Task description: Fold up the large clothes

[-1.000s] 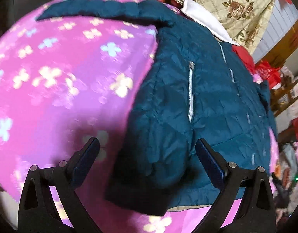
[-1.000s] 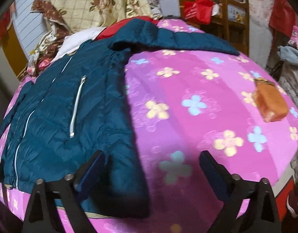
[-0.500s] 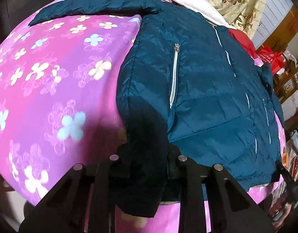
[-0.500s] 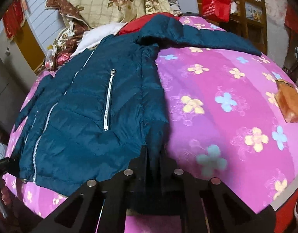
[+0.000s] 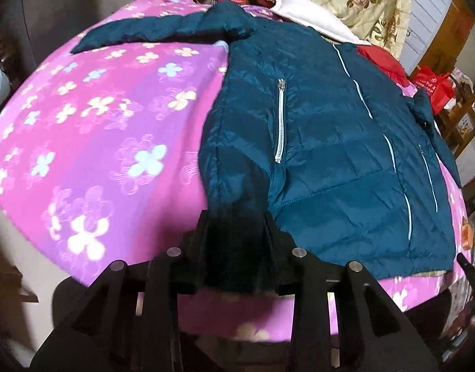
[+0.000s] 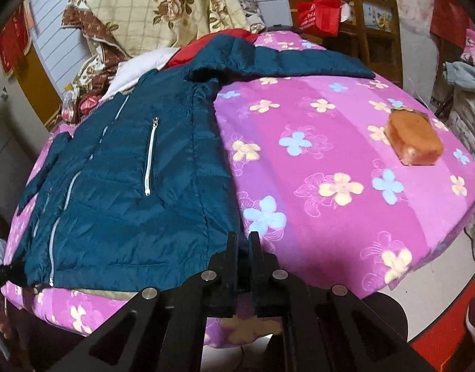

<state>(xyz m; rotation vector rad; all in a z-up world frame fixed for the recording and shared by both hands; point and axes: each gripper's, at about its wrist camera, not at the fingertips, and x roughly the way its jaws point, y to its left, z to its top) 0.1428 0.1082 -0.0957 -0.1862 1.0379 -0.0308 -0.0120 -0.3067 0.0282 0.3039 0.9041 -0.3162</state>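
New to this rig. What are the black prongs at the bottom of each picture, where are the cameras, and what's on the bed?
No robot arm here: a person holds a two-finger gripper in each hand, and a fisheye camera on each looks forward along its fingers. The black prongs are those fingers.

The left wrist view shows the left gripper with a thick fold of the teal jacket bunched between its fingers; the jaws are easing open slightly around it. The right wrist view shows the right gripper pinched shut on the jacket's other bottom corner.

The jacket lies front up on a pink flowered bedspread, one sleeve stretched sideways. An orange pouch sits apart on the spread. Bedding is piled behind.
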